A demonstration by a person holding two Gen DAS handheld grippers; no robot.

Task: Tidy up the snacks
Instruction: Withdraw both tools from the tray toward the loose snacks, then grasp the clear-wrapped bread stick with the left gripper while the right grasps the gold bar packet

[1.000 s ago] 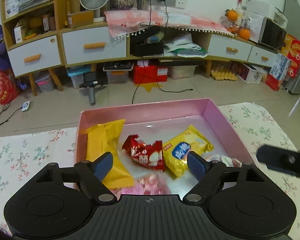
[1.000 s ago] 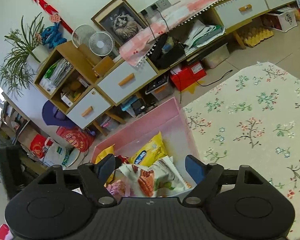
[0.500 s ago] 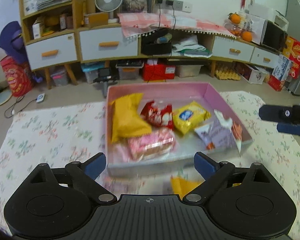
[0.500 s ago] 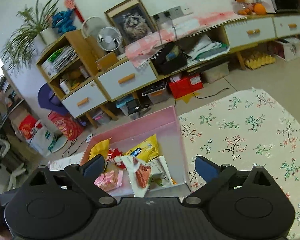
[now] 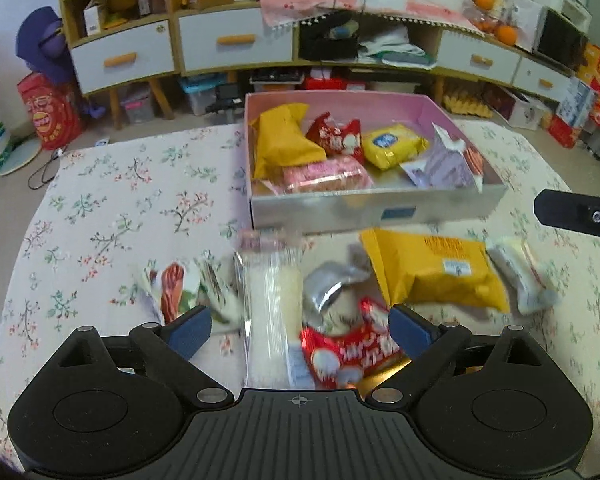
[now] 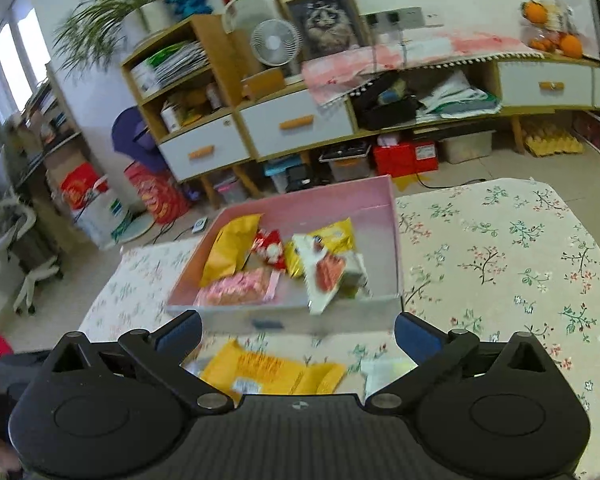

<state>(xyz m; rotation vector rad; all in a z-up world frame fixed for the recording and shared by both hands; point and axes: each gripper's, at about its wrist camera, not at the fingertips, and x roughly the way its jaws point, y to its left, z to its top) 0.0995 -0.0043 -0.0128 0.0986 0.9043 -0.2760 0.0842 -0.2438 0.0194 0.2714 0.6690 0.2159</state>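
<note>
Table under a floral tablecloth (image 5: 132, 200) carrying a pink snack box (image 5: 364, 210), with a yellow packet (image 5: 436, 272), red packet (image 5: 348, 354), clear packet (image 5: 270, 312) and white packet (image 5: 520, 276) lying loose in front

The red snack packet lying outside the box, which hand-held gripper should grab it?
Probably the left hand-held gripper: the red snack packet lies right between its open jaws, while the right hand-held gripper faces the yellow packet.
</note>
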